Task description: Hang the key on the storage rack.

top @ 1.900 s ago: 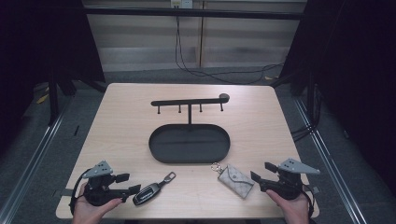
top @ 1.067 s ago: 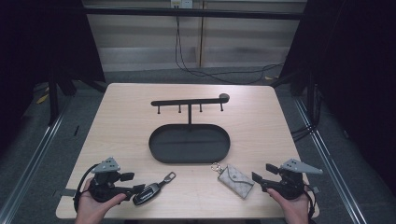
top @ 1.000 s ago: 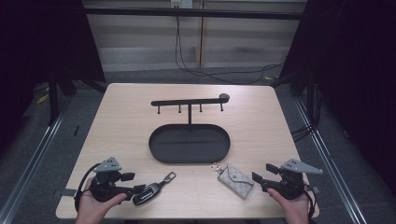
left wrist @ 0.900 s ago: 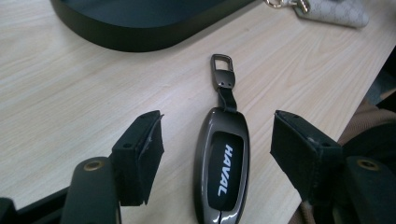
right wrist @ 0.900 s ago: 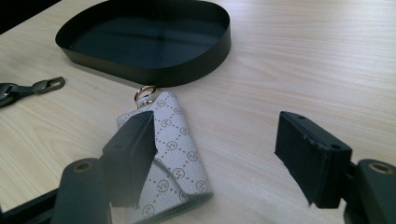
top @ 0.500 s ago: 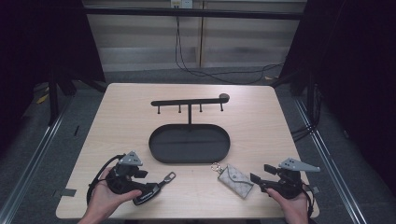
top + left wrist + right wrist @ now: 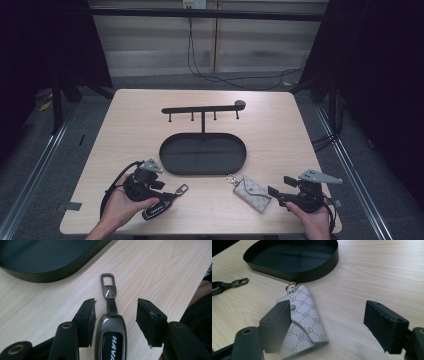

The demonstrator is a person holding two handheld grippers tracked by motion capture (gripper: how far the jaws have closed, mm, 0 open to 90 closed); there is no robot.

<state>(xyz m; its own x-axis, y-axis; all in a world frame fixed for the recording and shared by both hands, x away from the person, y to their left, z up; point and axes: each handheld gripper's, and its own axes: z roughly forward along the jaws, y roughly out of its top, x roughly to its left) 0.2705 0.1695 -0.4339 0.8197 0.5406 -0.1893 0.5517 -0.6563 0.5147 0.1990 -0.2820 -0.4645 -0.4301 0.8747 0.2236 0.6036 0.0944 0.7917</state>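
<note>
Patterned key pouch by left jaw, black tray beyond

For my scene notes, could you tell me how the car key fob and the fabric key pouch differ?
The car key fob is dark, glossy and slim with a metal clasp; the key pouch is pale patterned fabric, wider, with a small ring. The fob lies between the left gripper's jaws. Both rest flat near the tray.

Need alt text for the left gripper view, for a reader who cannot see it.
A dark car key fob lies on the wooden table between the open jaws of the left gripper, its metal clip pointing toward the black oval tray.
</note>
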